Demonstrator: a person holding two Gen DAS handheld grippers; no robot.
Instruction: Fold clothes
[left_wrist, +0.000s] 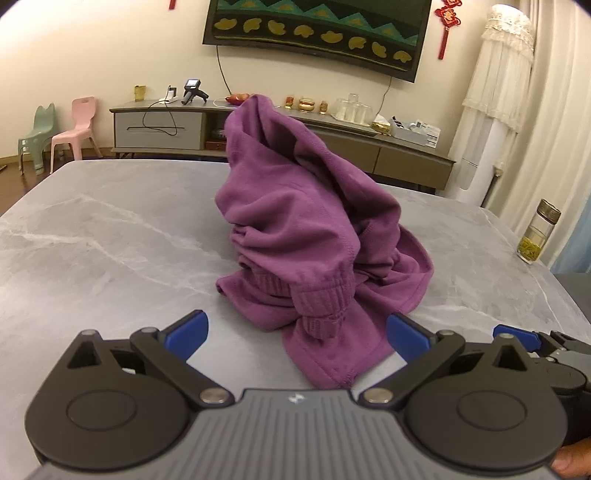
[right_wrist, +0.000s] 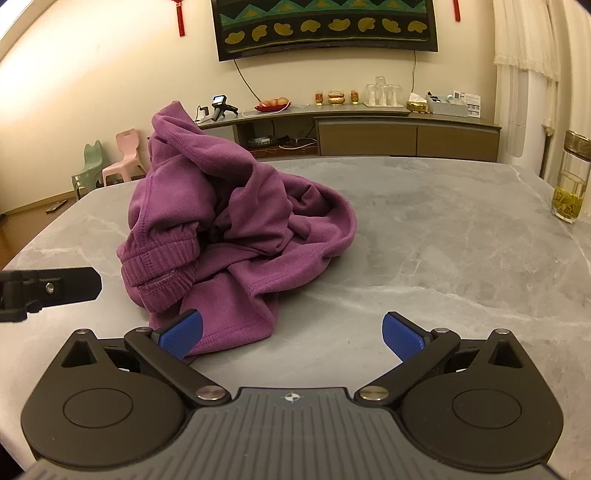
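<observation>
Nearest, left gripper (left_wrist: 297, 334) spread wide, blue pads (left_wrist: 190, 330) apart, gripping nothing; hem of purple garment (left_wrist: 306, 236) lying between them. Right gripper (right_wrist: 291, 332) likewise wide apart, holding nothing, its left pad (right_wrist: 183, 334) just touching a cloth edge (ribbed cuff (right_wrist: 162, 258) turned toward this side). Farther in, garment crumpled in a tall heap on grey marble table (left_wrist: 110, 229), around mid-table. At the table's right edge, glass bottle (right_wrist: 570, 177) with yellow-green contents. Beyond, low cabinet (right_wrist: 406, 133) against the wall.
</observation>
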